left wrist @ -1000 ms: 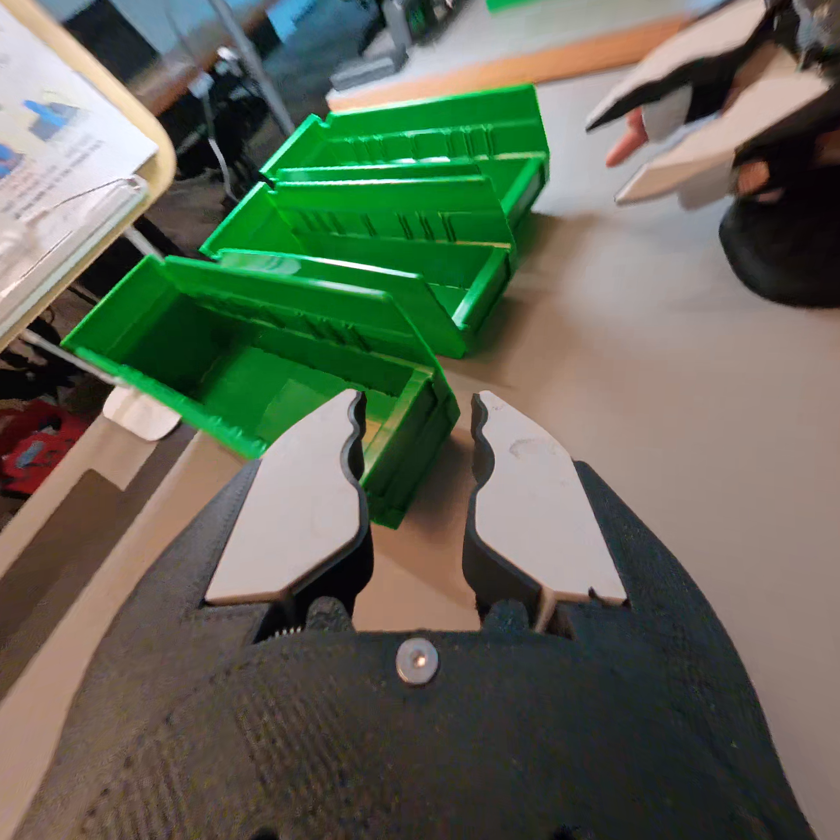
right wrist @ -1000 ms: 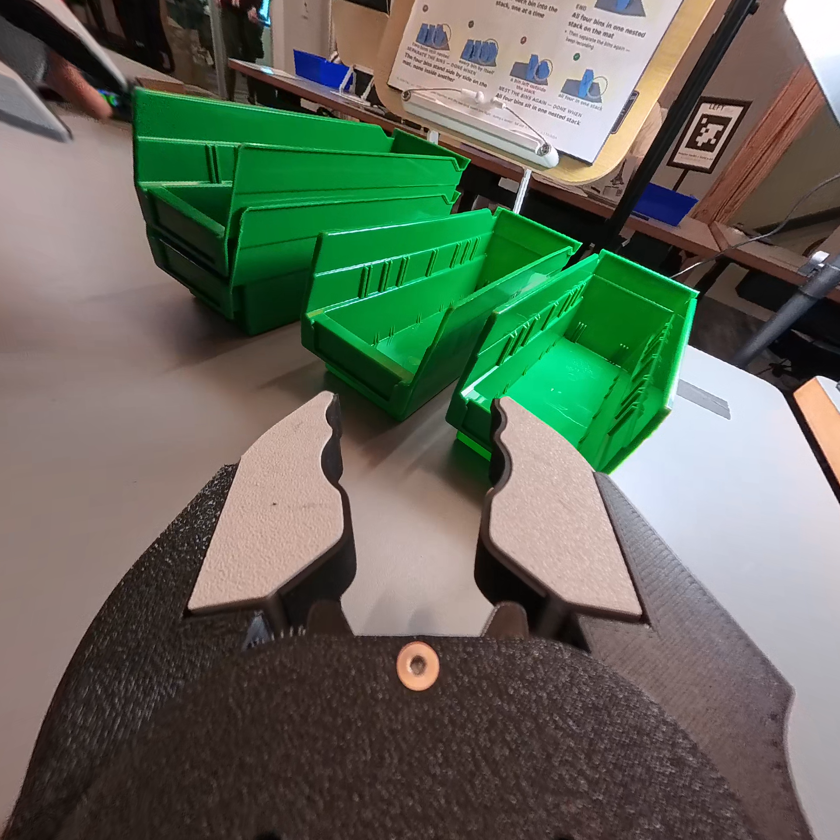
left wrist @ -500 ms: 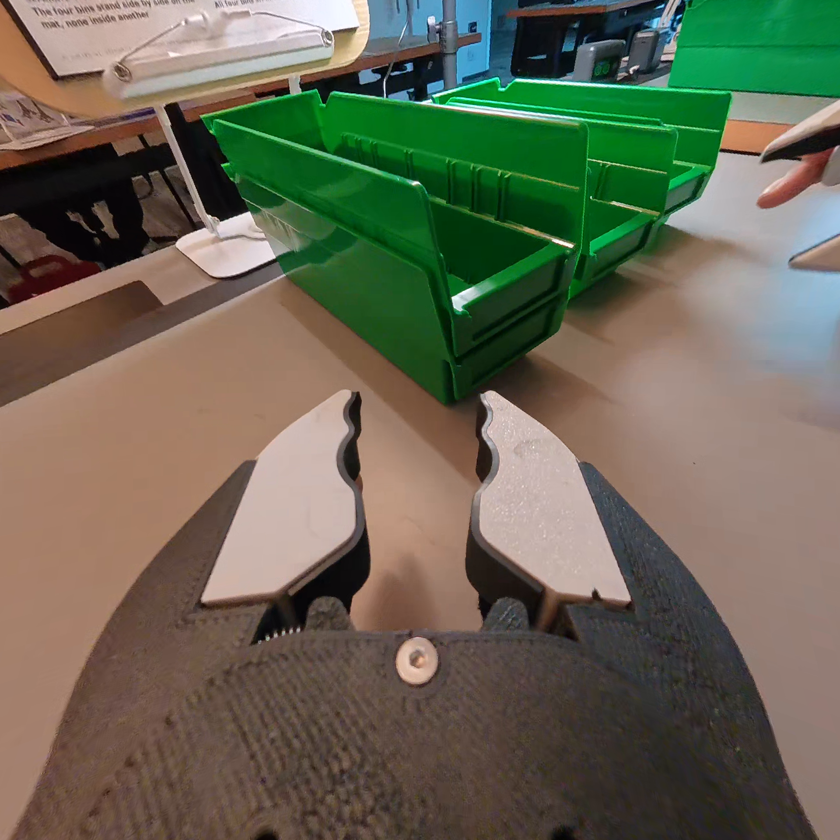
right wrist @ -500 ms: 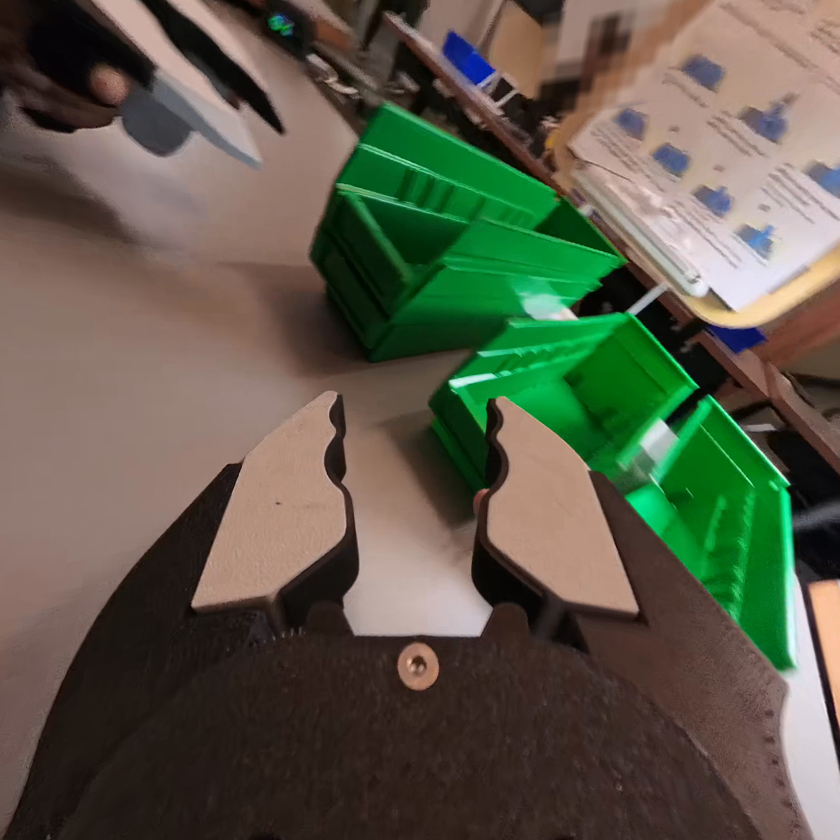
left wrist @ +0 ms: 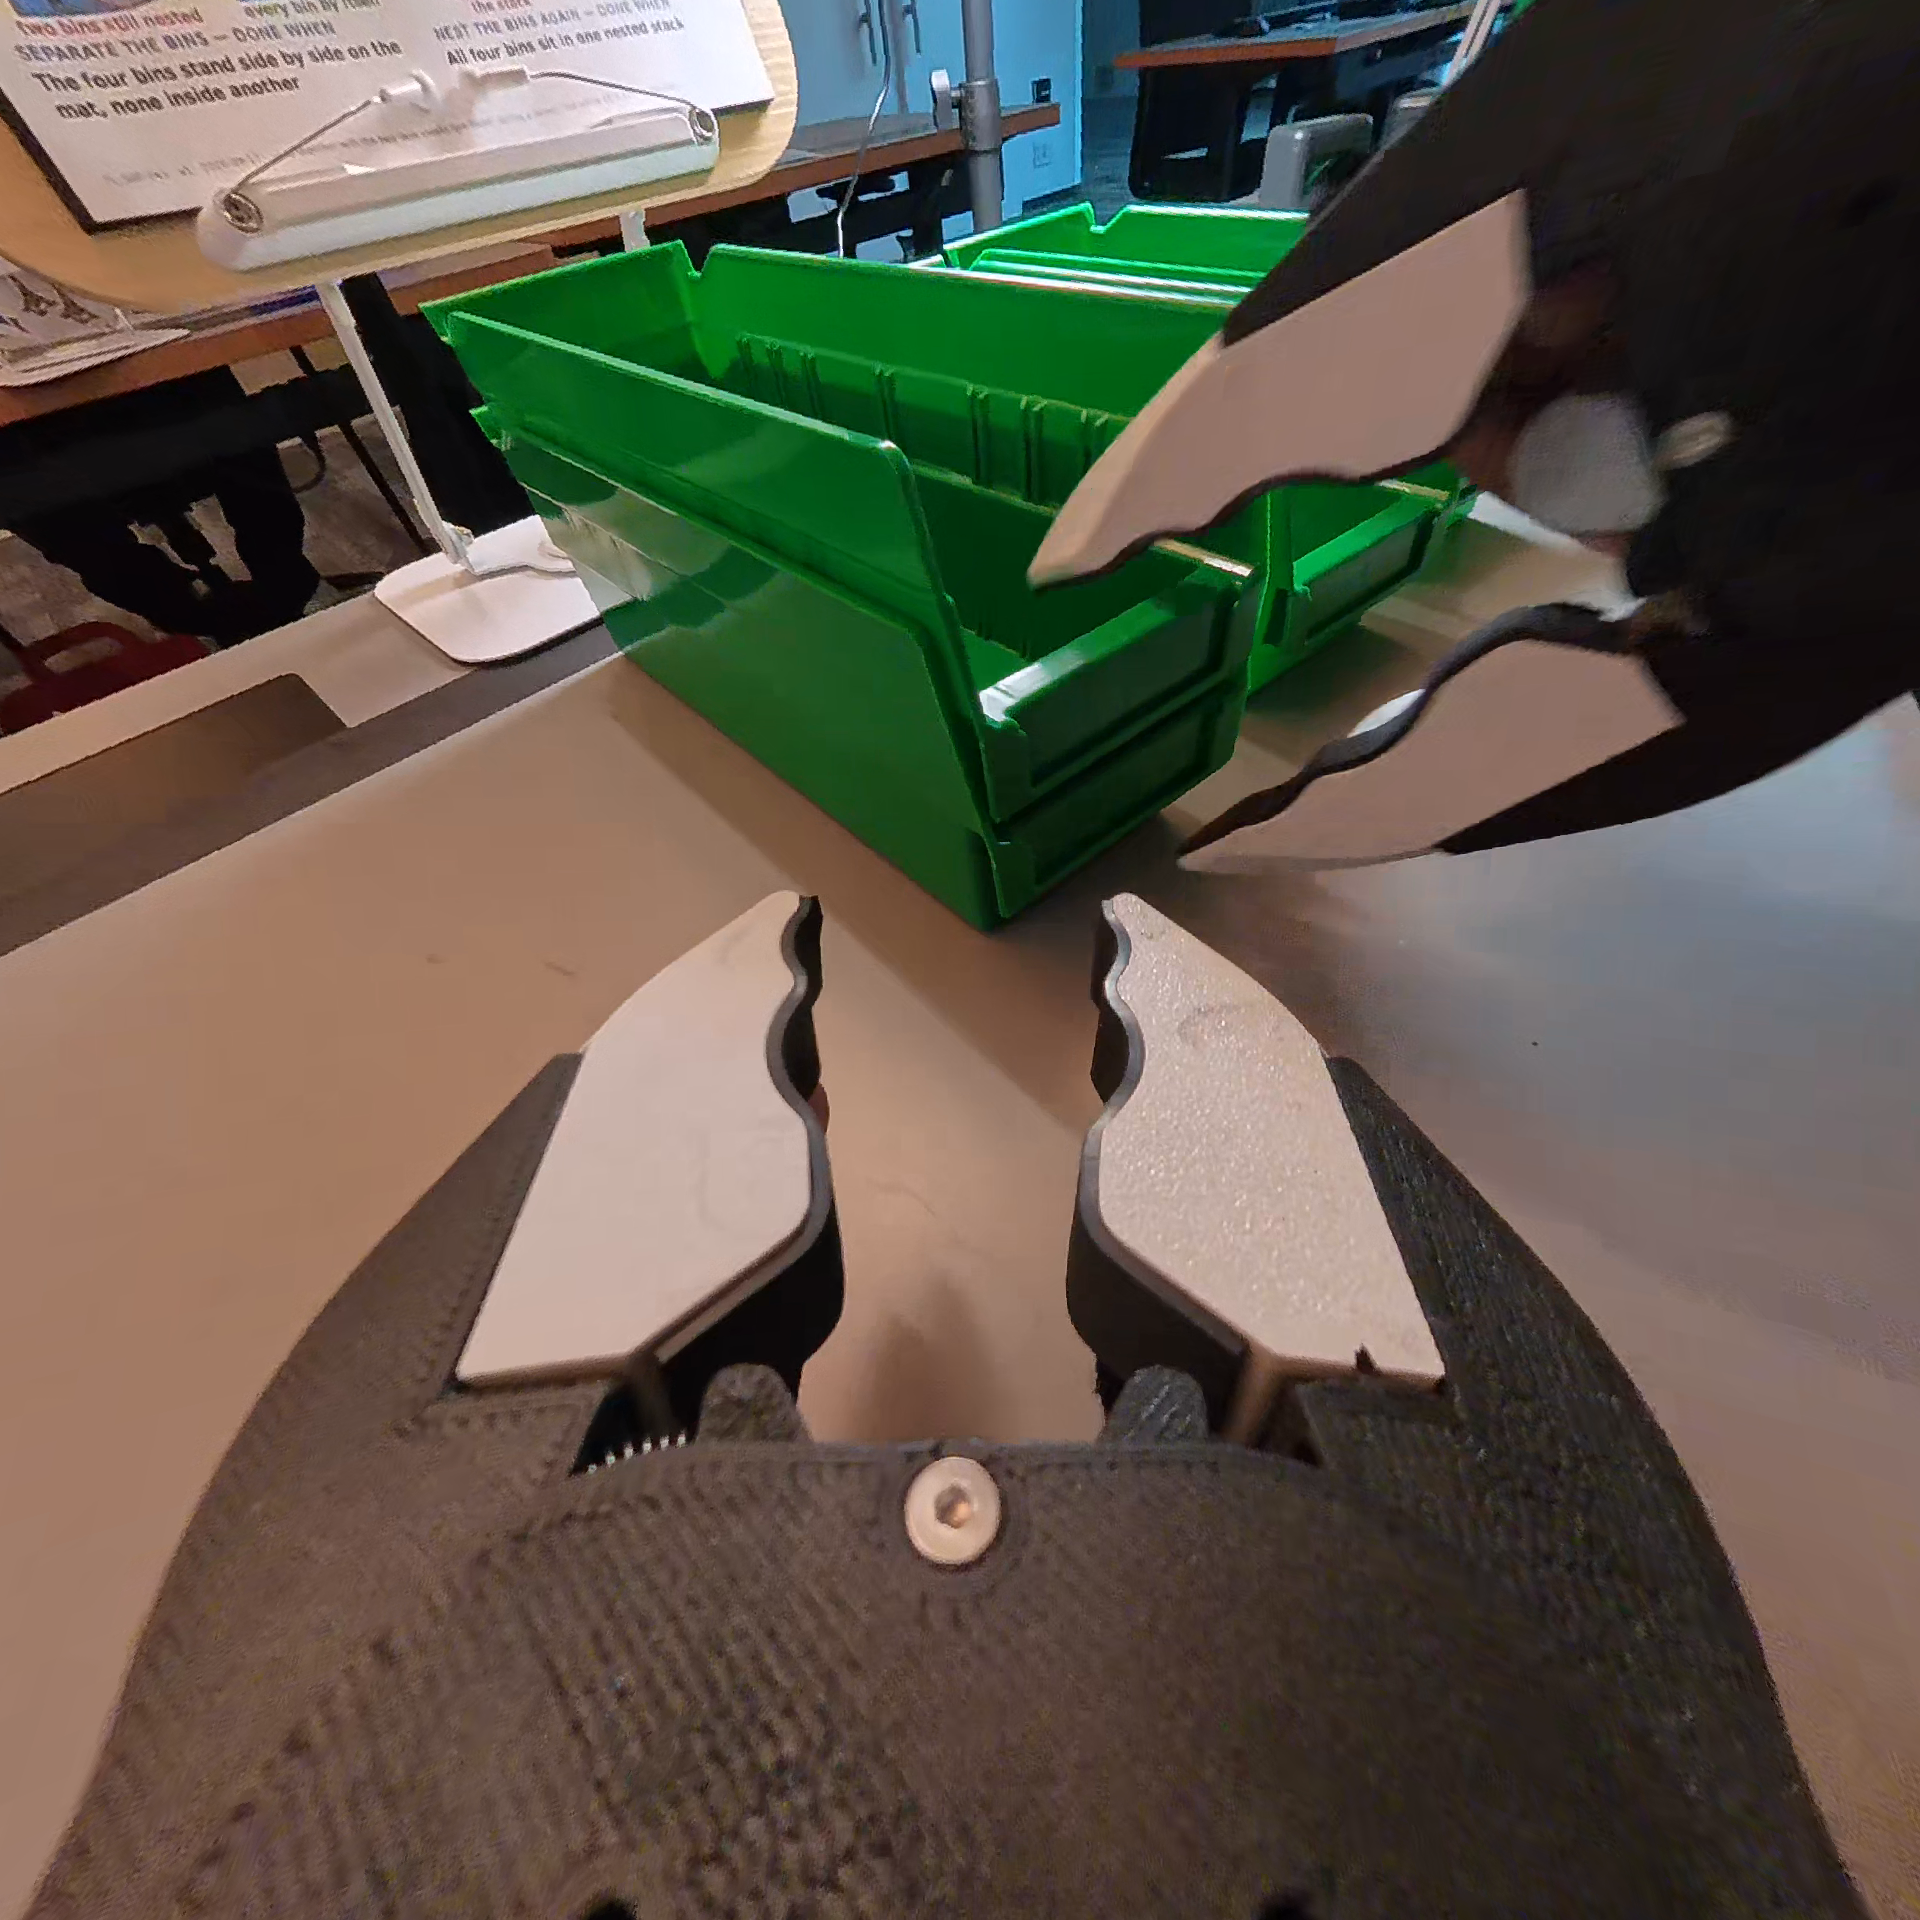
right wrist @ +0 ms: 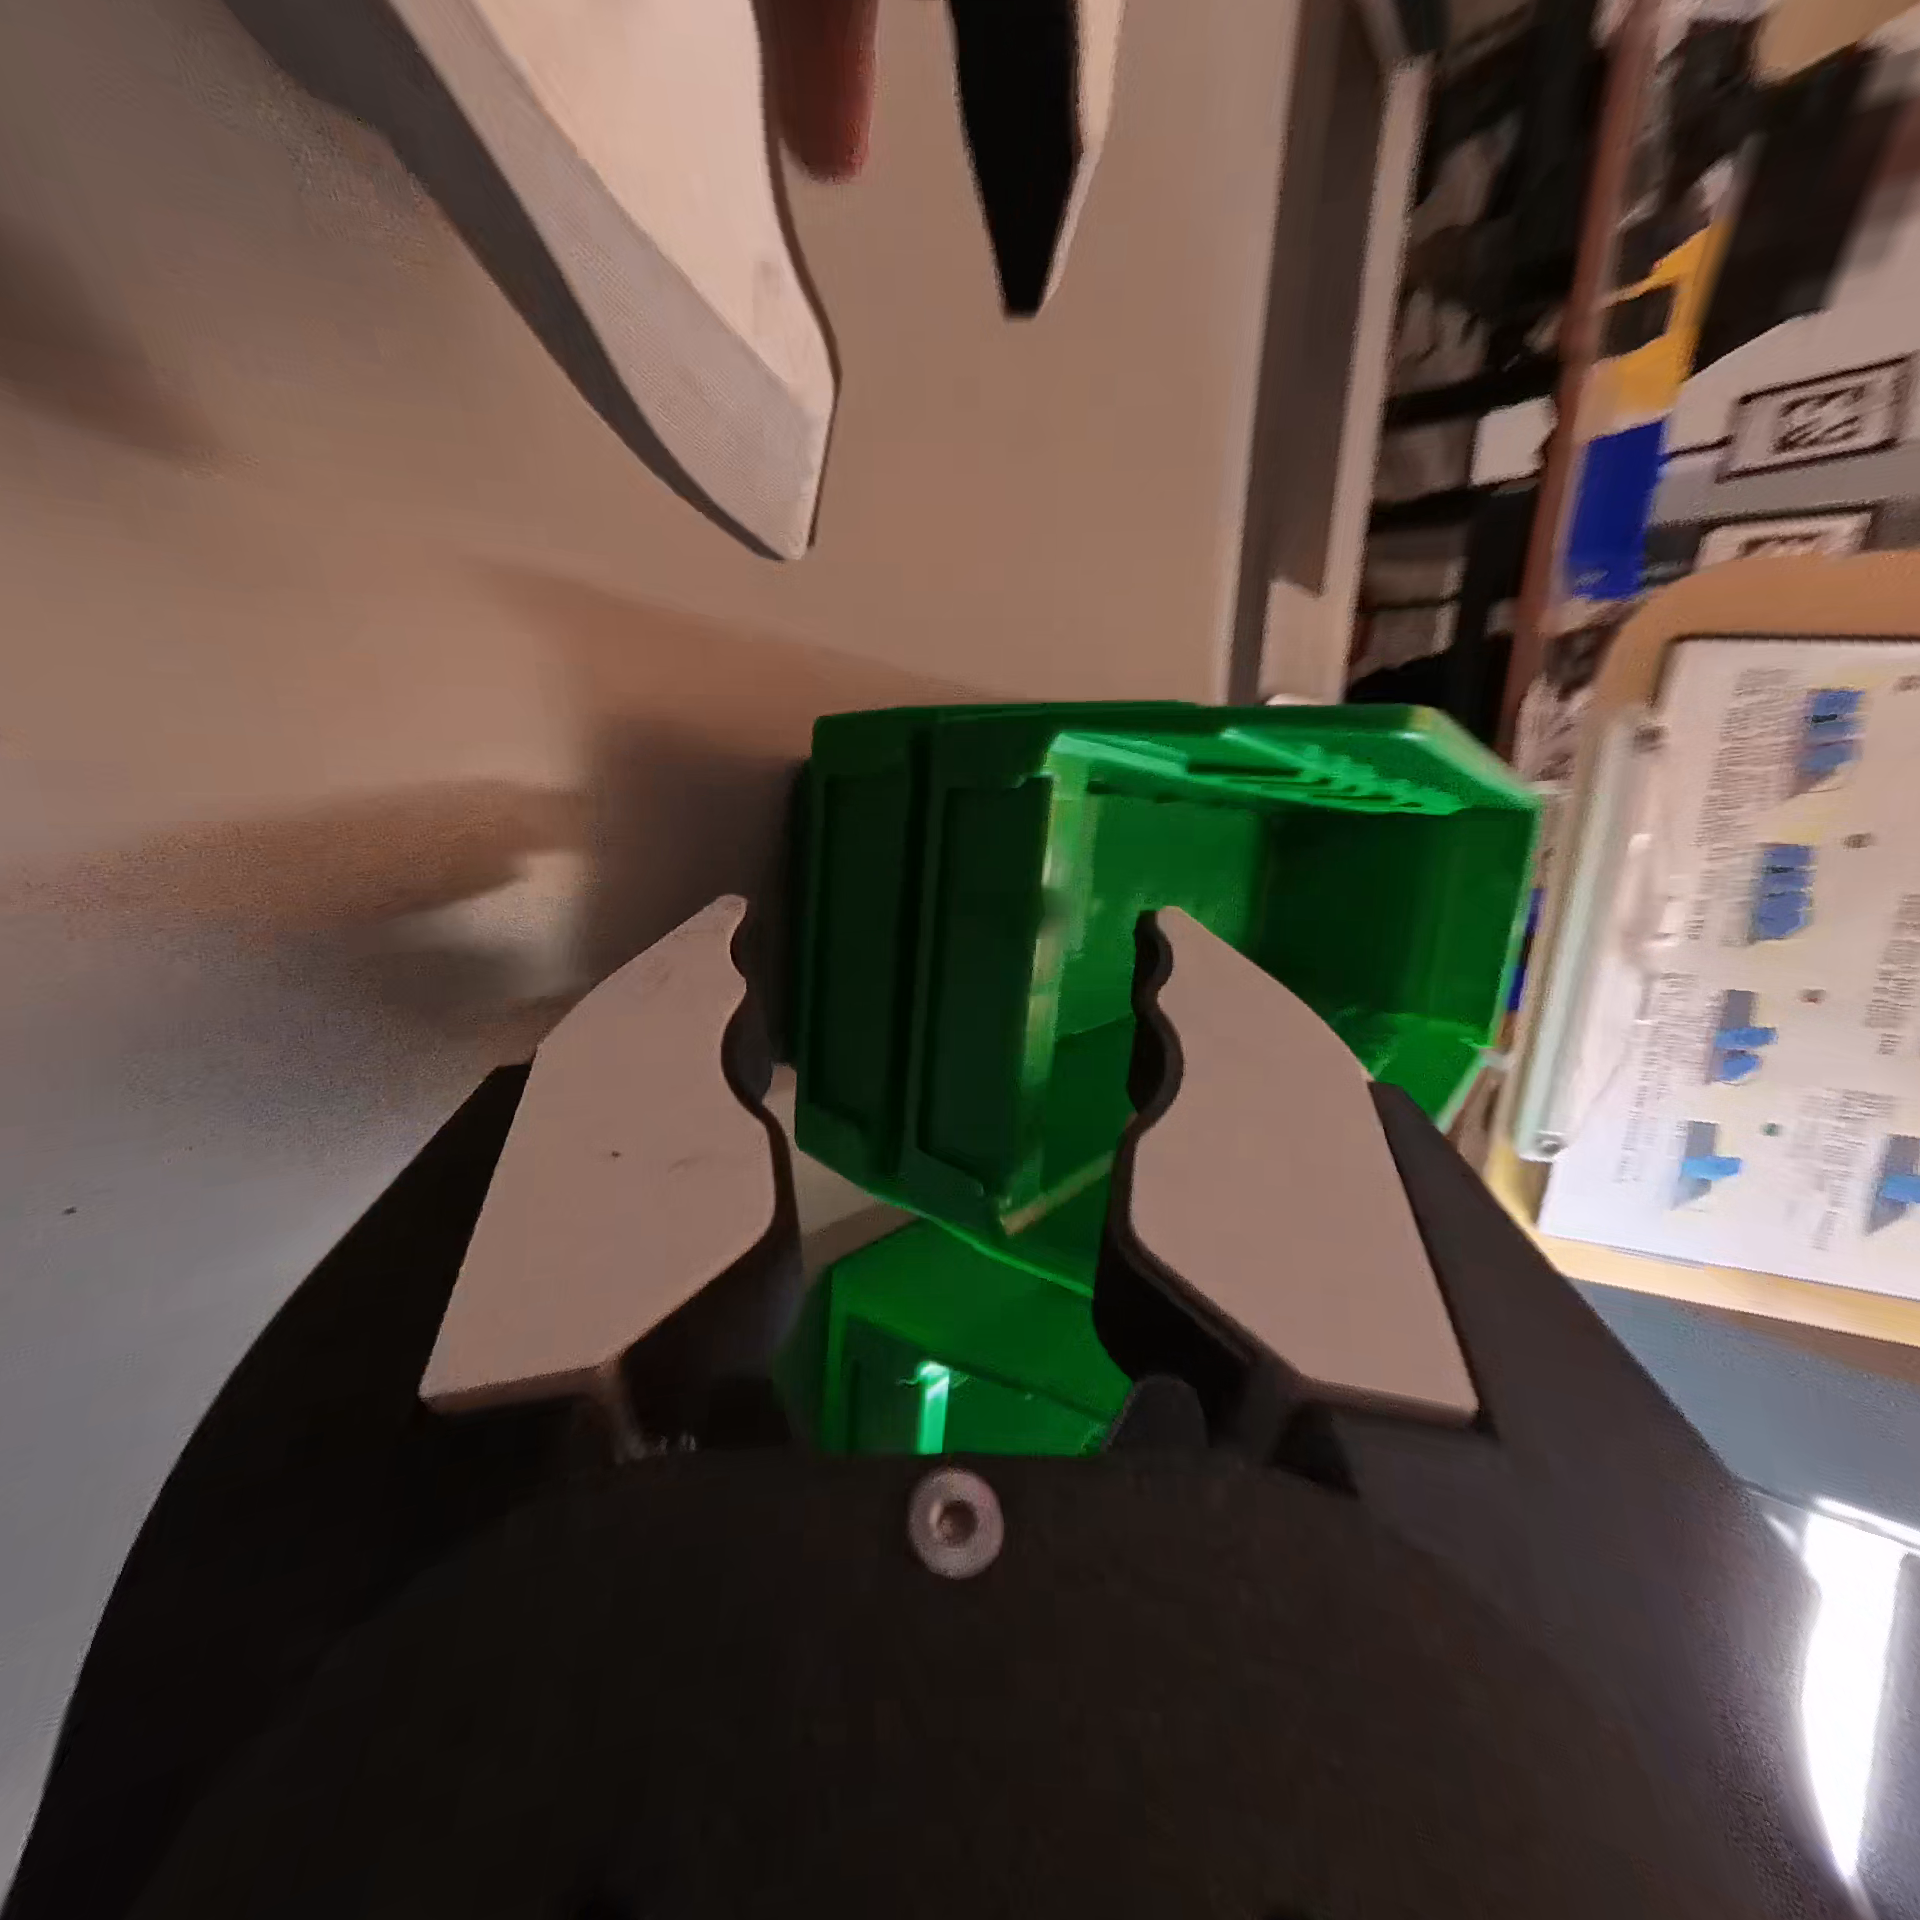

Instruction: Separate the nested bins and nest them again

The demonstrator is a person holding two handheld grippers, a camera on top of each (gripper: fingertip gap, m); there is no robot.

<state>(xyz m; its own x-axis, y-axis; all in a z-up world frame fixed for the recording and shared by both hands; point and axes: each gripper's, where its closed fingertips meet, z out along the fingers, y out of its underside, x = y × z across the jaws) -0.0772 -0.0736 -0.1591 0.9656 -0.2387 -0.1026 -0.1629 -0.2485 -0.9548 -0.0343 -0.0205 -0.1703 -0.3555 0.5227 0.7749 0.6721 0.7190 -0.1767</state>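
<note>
Two green bins nested in each other [left wrist: 831, 665] stand on the grey table straight ahead of my left gripper [left wrist: 956, 925], which is open and empty just short of their front corner. More green bins [left wrist: 1340, 582] stand behind them to the right. My right gripper [left wrist: 1112, 717] comes in from the right, rolled on its side and open, with one finger above and one below the pair's front end. In the blurred right wrist view the right gripper [right wrist: 940, 920] has that front end [right wrist: 935, 987] between its open fingers. Another bin [right wrist: 935, 1371] shows lower down.
A board with an instruction sheet [left wrist: 416, 135] stands on a white foot [left wrist: 488, 613] at the table's far left edge; it also shows in the right wrist view [right wrist: 1766, 987]. The left gripper's fingers [right wrist: 675, 343] show at the top there. Bare table [left wrist: 312, 1039] lies left of the bins. About 8 cm separates my left fingertips from my right.
My right gripper has rolled onto its side and moved in to straddle the front end of the nested pair. My left gripper has levelled out in front of the pair.
</note>
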